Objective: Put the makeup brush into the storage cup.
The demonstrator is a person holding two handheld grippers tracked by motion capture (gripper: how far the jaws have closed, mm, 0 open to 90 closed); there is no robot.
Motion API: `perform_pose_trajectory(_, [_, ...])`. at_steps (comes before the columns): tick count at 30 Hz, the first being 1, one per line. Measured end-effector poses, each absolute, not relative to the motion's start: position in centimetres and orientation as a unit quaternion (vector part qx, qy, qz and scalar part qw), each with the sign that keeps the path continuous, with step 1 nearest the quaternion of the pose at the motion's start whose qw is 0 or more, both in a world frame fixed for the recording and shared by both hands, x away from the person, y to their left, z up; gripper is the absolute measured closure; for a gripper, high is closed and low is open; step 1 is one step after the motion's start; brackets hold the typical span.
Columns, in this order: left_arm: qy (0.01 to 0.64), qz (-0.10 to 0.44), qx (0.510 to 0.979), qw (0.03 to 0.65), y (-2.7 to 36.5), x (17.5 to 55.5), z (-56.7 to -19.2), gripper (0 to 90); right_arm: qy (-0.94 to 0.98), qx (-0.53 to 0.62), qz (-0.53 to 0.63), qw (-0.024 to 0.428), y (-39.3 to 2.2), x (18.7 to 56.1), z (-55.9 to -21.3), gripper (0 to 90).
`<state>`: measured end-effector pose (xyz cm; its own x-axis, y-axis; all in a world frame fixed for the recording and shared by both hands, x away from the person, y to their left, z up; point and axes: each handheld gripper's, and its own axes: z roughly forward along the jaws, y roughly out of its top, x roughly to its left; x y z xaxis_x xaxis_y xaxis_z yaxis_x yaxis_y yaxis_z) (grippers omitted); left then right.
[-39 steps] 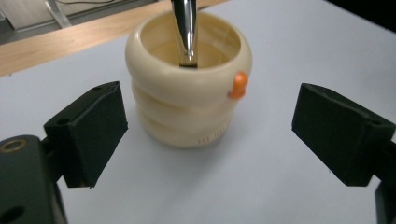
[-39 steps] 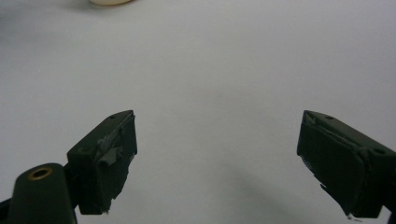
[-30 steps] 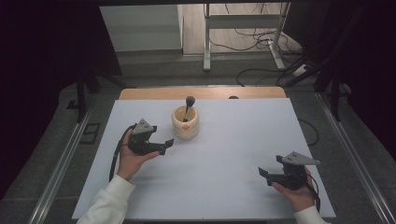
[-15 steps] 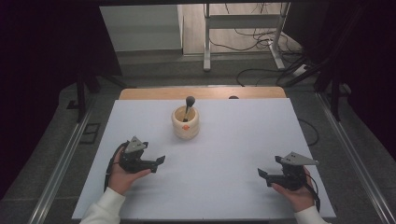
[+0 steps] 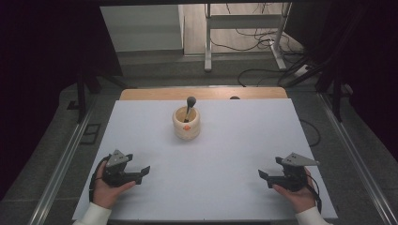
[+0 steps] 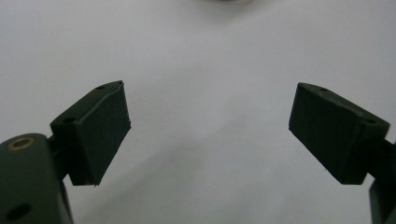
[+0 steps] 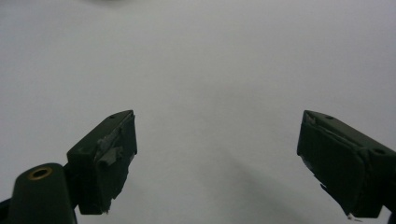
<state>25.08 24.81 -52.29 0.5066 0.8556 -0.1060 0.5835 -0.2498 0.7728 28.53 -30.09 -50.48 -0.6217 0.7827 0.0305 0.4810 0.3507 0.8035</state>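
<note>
Down at the bottom of the high view, each hand holds a gripper low over the white table (image 5: 234, 159). The left gripper (image 5: 144, 171) sits at lower left, the right gripper (image 5: 263, 175) at lower right, well apart, both pointing in toward the middle. In the left gripper view the jaws are spread wide with bare table between them (image 6: 210, 135), nothing held. Same in the right gripper view (image 7: 215, 154): jaws wide apart, nothing between, and the pads (image 7: 112, 149) look a bit scuffed.

Farther up, near the middle of the frame, a pale mortar (image 5: 187, 124) stands upright on the table, away from both grippers. A pestle (image 5: 190, 105) with a dark knob leans inside it. There's a small orange mark on the mortar's front, can't really tell what it is. Beyond that, a wooden strip (image 5: 155, 93) runs along the far edge, with cables (image 5: 253, 75) on the floor behind.
</note>
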Motion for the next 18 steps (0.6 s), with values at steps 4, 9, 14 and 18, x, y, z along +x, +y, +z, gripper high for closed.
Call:
perform_pose_trajectory(4, [0.469,0.174,0.770,0.397,24.76,25.45,-52.32,13.7,0.804,0.390,0.412,0.180,-30.01,28.54,-50.56,13.0])
perform_pose_trajectory(9, [0.468,0.176,0.772,0.392,24.61,25.62,-52.34,13.7,0.806,0.386,0.411,0.178,-29.95,28.56,-50.60,13.2])
perform_pose_trajectory(14, [0.472,0.171,0.767,0.401,24.58,25.52,-52.20,13.4,0.806,0.385,0.413,0.177,-29.98,28.56,-50.57,13.1])
perform_pose_trajectory(18, [0.472,0.165,0.766,0.404,24.54,25.57,-52.16,13.4,0.804,0.388,0.414,0.178,-30.07,28.62,-50.54,12.8])
